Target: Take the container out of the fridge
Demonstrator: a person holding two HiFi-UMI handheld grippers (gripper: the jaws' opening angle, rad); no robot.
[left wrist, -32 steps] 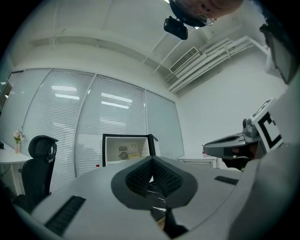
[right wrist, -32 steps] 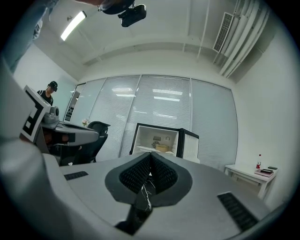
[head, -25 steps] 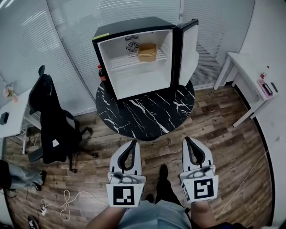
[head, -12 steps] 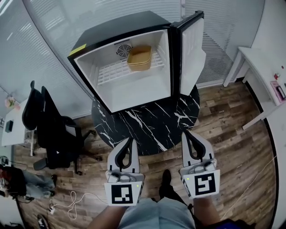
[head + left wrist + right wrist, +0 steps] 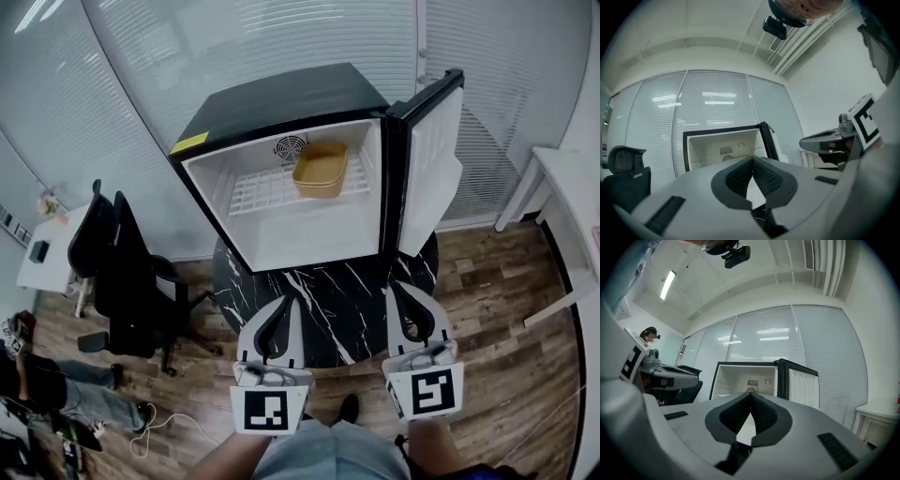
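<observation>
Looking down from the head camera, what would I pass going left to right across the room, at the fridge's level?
From the left: white desk → black office chair → fridge → fridge door → white table.

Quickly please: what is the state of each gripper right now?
Left gripper: closed, tips together, holding nothing.
Right gripper: closed, tips together, holding nothing.

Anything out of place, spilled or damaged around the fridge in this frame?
Nothing stands out. The mini fridge sits on the round marble table, its door swung open, and the tan container rests upright on the wire shelf. The left tongs and right tongs are shut and empty, short of the fridge.
</observation>
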